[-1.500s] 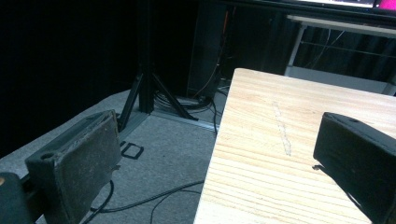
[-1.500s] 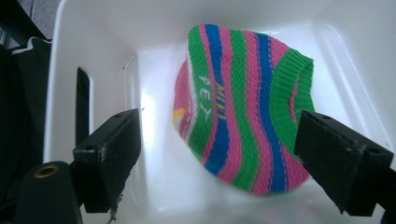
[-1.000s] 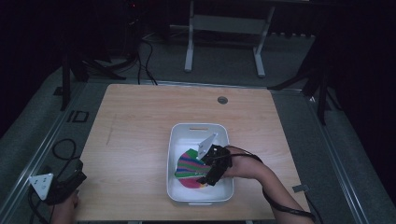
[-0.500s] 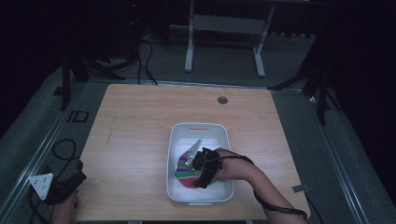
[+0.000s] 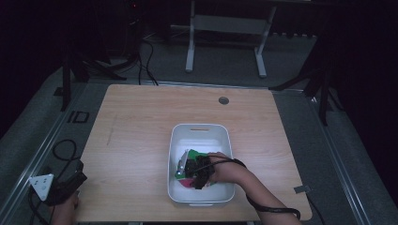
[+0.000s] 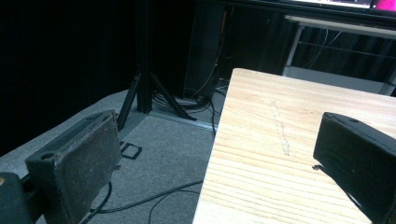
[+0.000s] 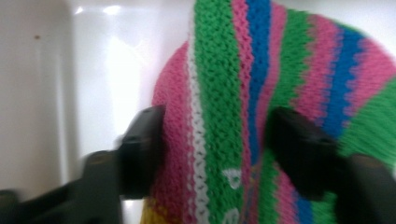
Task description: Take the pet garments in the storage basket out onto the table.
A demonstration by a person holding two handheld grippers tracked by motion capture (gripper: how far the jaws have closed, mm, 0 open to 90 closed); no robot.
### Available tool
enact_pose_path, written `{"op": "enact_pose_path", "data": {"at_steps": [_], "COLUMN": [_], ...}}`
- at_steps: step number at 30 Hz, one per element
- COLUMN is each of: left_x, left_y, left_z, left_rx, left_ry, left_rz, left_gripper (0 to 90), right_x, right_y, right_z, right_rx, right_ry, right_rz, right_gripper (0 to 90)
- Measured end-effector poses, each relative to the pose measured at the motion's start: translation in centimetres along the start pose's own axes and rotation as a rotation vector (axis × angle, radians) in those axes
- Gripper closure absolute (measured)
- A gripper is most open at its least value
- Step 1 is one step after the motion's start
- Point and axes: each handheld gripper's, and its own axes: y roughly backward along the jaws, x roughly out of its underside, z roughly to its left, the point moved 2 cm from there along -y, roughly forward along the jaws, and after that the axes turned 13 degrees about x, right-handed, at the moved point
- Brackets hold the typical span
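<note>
Right tool [image 7: 212,140]: its jaws have just been closing around a fold of the knitted cloth [image 7: 280,84]; they stand about half shut, the striped fabric bunched between the pads, apparently gripped.
Change: a second ago this tool hung wide open above the cloth; now it sits lower in the bin [image 5: 201,130], at the fabric.
Meaning: the pick-up looks begun; lifting comes next, I judge.
Cloth: pink, green and blue, lying in the white bin on the counter [image 5: 141,122].
Left tool [image 6: 219,154]: wide open, empty, at the counter's near left corner.
</note>
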Motion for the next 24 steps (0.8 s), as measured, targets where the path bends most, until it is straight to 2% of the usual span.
{"op": "enact_pose_path", "data": {"at_steps": [2,4,9,12,24], "left_x": [0.0,0.0,0.0,0.0,0.0], "left_y": [0.0,0.0,0.0,0.0,0.0], "left_z": [0.0,0.0,0.0,0.0,0.0], "left_rx": [-0.001,-0.002,-0.002,-0.003,-0.005], "left_ry": [-0.001,-0.002,-0.001,-0.001,-0.002], "left_rz": [0.002,0.001,0.001,0.001,0.001], "left_gripper": [1.2,1.2,1.2,1.2,1.2], "right_x": [0.0,0.1,0.1,0.1,0.0], "right_y": [0.4,0.8,2.1,4.4,12.4], "right_z": [-0.3,-0.5,-0.8,-1.3,-3.9], "right_rx": [0.027,0.03,0.043,0.063,0.163], "right_ry": [-0.012,-0.014,-0.026,-0.051,-0.1], "right_rz": [-0.004,-0.002,-0.044,-0.116,-0.315], "right_gripper": [66.4,70.3,72.3,72.6,72.6]}}
